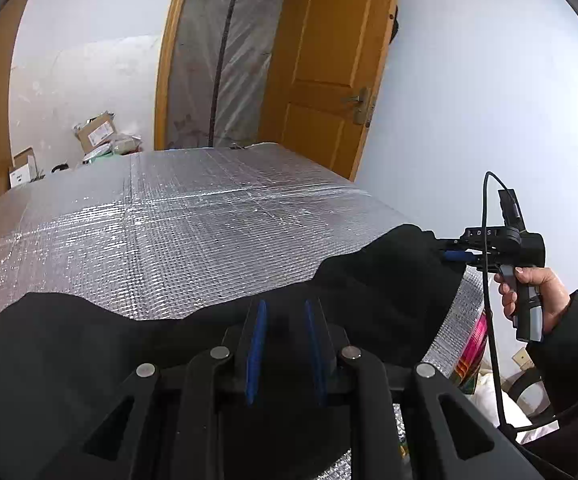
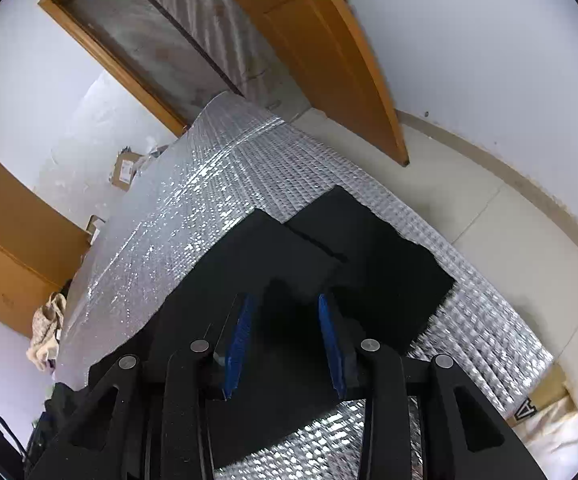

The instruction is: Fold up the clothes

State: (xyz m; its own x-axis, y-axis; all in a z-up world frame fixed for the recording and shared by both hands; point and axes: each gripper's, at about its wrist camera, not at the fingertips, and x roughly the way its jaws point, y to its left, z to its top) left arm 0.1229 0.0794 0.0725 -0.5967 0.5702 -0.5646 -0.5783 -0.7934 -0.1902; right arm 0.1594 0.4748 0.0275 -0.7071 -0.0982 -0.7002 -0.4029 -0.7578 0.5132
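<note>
Silver quilted foil sheet (image 1: 177, 232) covers tabletop, wooden door (image 1: 321, 80) ajar behind. Black garment (image 1: 369, 280) lies across near edge of foil, folded into flat panels in right wrist view (image 2: 309, 248). Left tool (image 1: 285, 316) low over garment, blue pads part-spread; dark cloth between them, grip cannot be told. Right tool (image 2: 285, 308), held by hand (image 1: 537, 292) at garment's right end, jaws apart, pads clear of cloth beneath. Cardboard boxes (image 1: 97, 132) by far wall.
</note>
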